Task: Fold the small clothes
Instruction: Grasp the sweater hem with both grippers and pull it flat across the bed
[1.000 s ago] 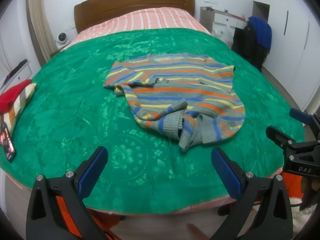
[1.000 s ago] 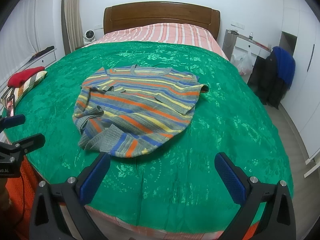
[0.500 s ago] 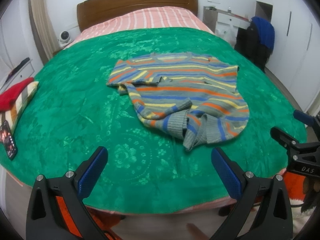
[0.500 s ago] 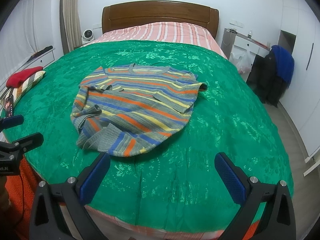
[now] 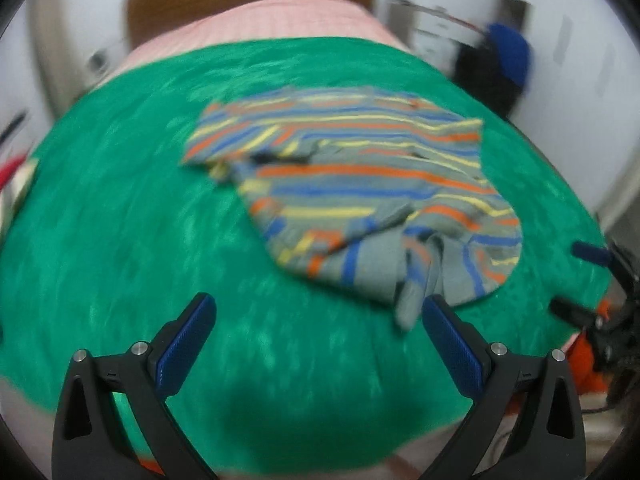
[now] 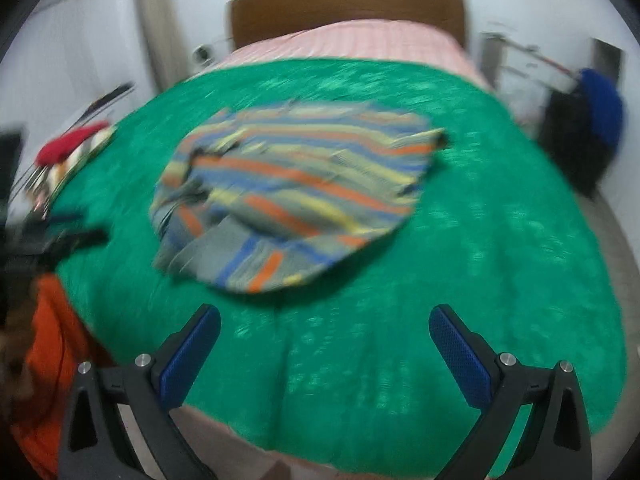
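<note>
A small grey sweater [image 5: 360, 192] with orange, blue and yellow stripes lies crumpled on the green bedspread [image 5: 120, 240], its hem bunched toward the near edge. In the right wrist view the same sweater [image 6: 296, 192] spreads across the middle of the bedspread [image 6: 500, 260]. My left gripper [image 5: 316, 316] is open just short of the bunched hem, which nearly touches its right finger. My right gripper [image 6: 325, 326] is open over the bed's near edge, below the sweater, holding nothing. Both views are blurred by motion.
A wooden headboard [image 6: 344, 4] and pink striped sheet [image 6: 360, 40] lie at the far end. Red and striped folded items [image 6: 72, 148] sit at the bed's left edge. Dark and blue clothes [image 6: 588, 128] hang at the right. Something orange [image 6: 44, 360] sits below the bed's near left edge.
Both grippers have moved forward toward the bed, so the sweater looks larger and closer. Both stay open, and the views have turned blurry with the motion.
</note>
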`<state>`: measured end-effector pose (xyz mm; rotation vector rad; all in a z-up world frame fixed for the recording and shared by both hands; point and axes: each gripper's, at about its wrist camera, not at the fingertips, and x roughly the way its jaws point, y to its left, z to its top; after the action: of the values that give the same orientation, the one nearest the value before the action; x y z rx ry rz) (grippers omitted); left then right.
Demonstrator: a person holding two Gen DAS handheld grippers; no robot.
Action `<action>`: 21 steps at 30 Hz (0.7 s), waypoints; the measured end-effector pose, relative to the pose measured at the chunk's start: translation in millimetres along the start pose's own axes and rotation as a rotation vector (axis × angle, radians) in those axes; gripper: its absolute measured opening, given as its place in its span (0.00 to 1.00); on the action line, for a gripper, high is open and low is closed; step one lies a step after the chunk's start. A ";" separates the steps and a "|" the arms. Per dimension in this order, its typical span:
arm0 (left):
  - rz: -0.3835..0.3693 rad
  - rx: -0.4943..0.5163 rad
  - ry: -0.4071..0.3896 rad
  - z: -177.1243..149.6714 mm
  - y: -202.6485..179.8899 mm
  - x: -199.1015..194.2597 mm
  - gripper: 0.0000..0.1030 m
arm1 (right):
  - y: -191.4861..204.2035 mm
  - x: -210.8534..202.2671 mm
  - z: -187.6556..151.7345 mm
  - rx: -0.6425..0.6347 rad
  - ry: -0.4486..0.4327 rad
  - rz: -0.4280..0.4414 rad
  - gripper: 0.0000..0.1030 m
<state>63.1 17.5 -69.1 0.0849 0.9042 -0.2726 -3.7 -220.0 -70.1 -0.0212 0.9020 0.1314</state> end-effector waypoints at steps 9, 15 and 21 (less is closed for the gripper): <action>-0.168 0.023 0.078 14.7 -10.9 46.6 0.11 | 59.7 76.5 7.4 -0.392 0.059 0.082 0.06; -0.219 -0.043 0.048 -31.1 41.0 -43.7 0.09 | 0.5 -23.1 -1.4 -0.321 -0.007 0.203 0.06; -0.113 -0.007 0.166 -84.6 50.6 -47.7 0.40 | -47.6 -18.4 -46.9 -0.228 0.144 0.067 0.18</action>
<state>-15.9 91.4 -86.0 0.0502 1.0764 -0.3719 -45.7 -272.6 -86.5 -0.2146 1.0280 0.2973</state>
